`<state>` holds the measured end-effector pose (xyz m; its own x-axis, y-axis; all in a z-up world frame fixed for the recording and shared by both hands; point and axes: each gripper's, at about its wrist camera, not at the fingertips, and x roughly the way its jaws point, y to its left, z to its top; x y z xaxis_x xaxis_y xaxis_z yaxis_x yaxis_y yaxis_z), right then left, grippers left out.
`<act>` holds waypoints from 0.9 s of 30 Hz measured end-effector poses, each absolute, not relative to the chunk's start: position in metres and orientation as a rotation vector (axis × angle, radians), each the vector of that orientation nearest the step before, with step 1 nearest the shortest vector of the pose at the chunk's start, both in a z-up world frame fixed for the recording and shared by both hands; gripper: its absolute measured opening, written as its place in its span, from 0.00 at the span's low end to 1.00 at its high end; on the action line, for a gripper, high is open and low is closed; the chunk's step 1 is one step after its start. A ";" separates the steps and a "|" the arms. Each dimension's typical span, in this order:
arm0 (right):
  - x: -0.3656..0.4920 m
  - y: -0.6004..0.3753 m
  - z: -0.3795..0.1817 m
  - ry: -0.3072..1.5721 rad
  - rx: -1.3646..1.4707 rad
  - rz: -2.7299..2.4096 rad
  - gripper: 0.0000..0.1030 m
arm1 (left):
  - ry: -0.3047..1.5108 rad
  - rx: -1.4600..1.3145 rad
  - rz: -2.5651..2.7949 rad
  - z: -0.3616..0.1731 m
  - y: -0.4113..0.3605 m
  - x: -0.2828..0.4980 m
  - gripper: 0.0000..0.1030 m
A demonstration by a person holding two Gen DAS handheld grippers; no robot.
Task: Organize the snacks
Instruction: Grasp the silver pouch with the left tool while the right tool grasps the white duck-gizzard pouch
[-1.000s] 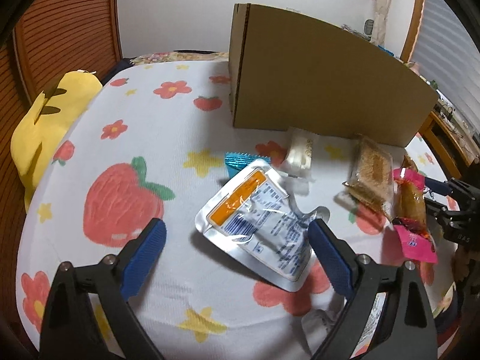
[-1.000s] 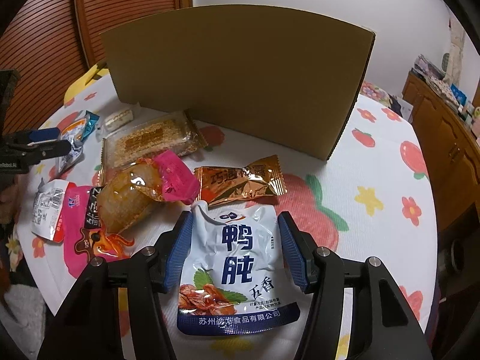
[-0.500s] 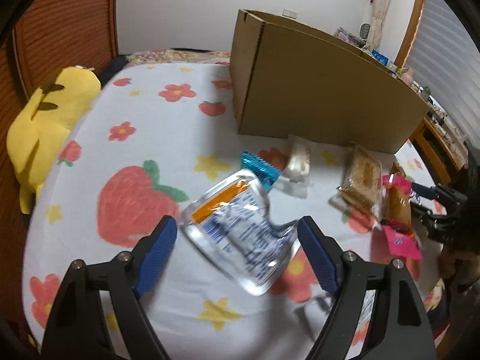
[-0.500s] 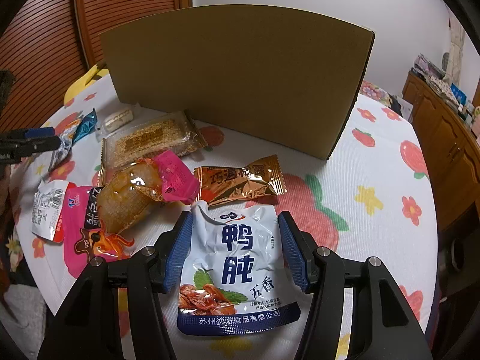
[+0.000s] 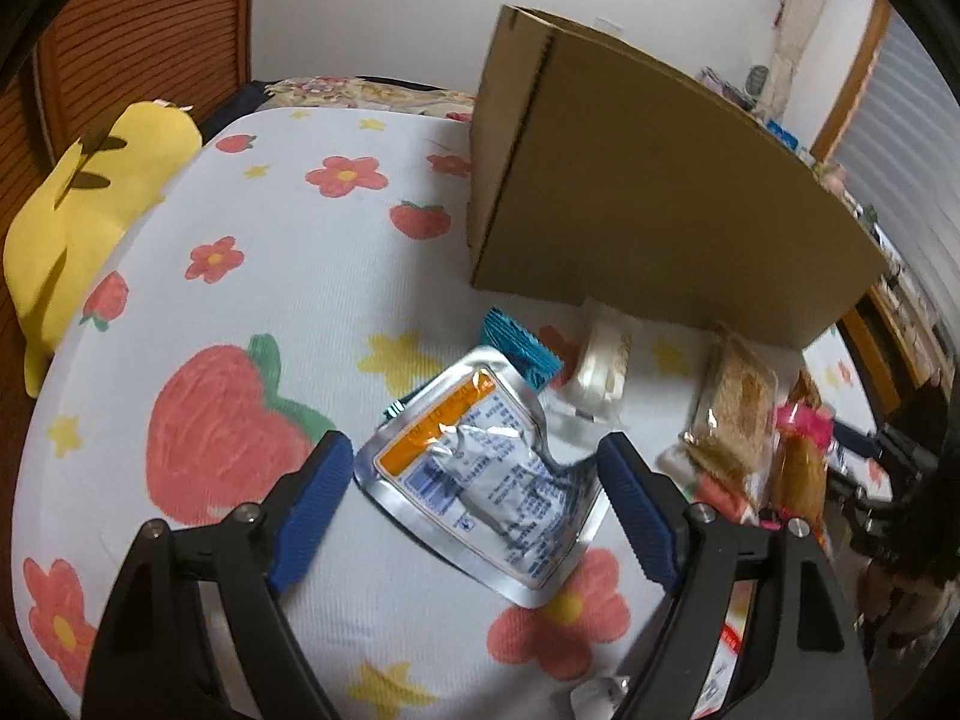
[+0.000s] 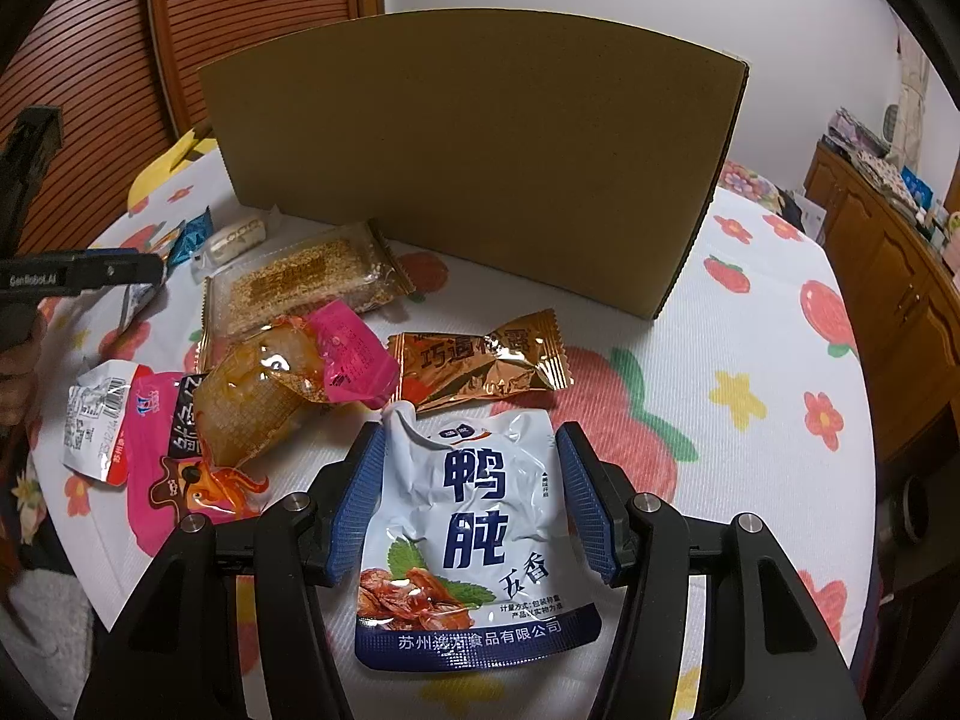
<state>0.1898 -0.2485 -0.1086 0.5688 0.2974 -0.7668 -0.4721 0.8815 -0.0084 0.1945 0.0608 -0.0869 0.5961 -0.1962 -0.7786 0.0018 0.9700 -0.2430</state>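
Silver pouch (image 5: pixel 480 498) pinched edge to edge between the blue pads of the left gripper (image 5: pixel 474 456), jaws fairly wide, low in the left wrist view over the strawberry tablecloth (image 5: pixel 240 312). Blue-and-white pouch (image 6: pixel 474 540) clamped at its sides in the right gripper (image 6: pixel 471 444), jaws at a middling width, at 6 o'clock in the right wrist view.

Beyond them, loose on the cloth and not yet sorted:
- gold wrapper (image 6: pixel 480 366) just at 12 o'clock of the blue-and-white pouch
- pink-and-orange packet (image 6: pixel 288 378) and sesame bar (image 6: pixel 300 282) at 10 to 11 o'clock
- pink squid pouch (image 6: pixel 162 480) and white-and-red packet (image 6: pixel 96 420) at 9 o'clock
- teal packet (image 5: pixel 519 342) and white candy (image 5: pixel 603 360) at 12 to 1 o'clock of the silver pouch

Cardboard box (image 6: pixel 474 156) upright at 12 o'clock behind everything, inside hidden, so no telling what it already contains. By the look of it an early stage: two pouches in hand, none visibly put away, seven more left to deal with.
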 end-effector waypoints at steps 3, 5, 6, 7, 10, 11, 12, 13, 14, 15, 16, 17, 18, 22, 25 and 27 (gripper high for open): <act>0.190 -0.249 -0.109 0.854 -0.222 0.456 0.57 | 0.921 -0.244 -0.109 -0.085 0.063 0.197 0.82; 0.190 -0.249 -0.109 0.854 -0.222 0.456 0.57 | 0.930 -0.225 -0.086 -0.088 0.062 0.201 0.82; 0.190 -0.249 -0.109 0.854 -0.222 0.456 0.57 | 0.931 -0.206 -0.078 -0.089 0.060 0.201 0.81; 0.190 -0.249 -0.109 0.854 -0.222 0.456 0.57 | 0.928 -0.189 -0.073 -0.089 0.059 0.201 0.81; 0.190 -0.249 -0.108 0.854 -0.222 0.456 0.57 | 0.931 -0.142 -0.050 -0.091 0.057 0.198 0.81; 0.190 -0.249 -0.109 0.854 -0.222 0.456 0.57 | 0.929 -0.132 -0.052 -0.091 0.056 0.195 0.81; 0.190 -0.249 -0.109 0.854 -0.222 0.456 0.57 | 0.927 -0.119 -0.054 -0.092 0.055 0.193 0.81; 0.190 -0.249 -0.109 0.854 -0.222 0.456 0.57 | 0.924 -0.108 -0.057 -0.092 0.055 0.190 0.81; 0.190 -0.249 -0.109 0.854 -0.222 0.456 0.57 | 0.919 -0.095 -0.063 -0.093 0.054 0.188 0.81; 0.190 -0.249 -0.109 0.854 -0.223 0.455 0.57 | 0.916 -0.088 -0.068 -0.093 0.054 0.186 0.80; 0.190 -0.249 -0.109 0.854 -0.222 0.456 0.57 | 0.911 -0.082 -0.075 -0.093 0.053 0.184 0.80; 0.190 -0.249 -0.109 0.854 -0.222 0.456 0.57 | 0.906 -0.075 -0.081 -0.093 0.053 0.181 0.78; 0.190 -0.249 -0.109 0.854 -0.222 0.456 0.57 | 0.901 -0.066 -0.084 -0.093 0.053 0.180 0.72; 0.190 -0.249 -0.109 0.856 -0.221 0.456 0.58 | 0.887 -0.023 -0.090 -0.091 0.049 0.171 0.49; 0.191 -0.250 -0.108 0.867 -0.223 0.453 0.58 | 0.884 -0.025 -0.115 -0.090 0.049 0.168 0.48; 0.191 -0.250 -0.107 0.884 -0.228 0.455 0.58 | 0.884 -0.039 -0.133 -0.089 0.051 0.165 0.46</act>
<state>0.1912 -0.2505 -0.1066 0.5474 0.2874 -0.7860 -0.4721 0.8815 -0.0064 0.1655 0.0505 -0.0894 0.6264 -0.1324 -0.7682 0.1004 0.9910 -0.0889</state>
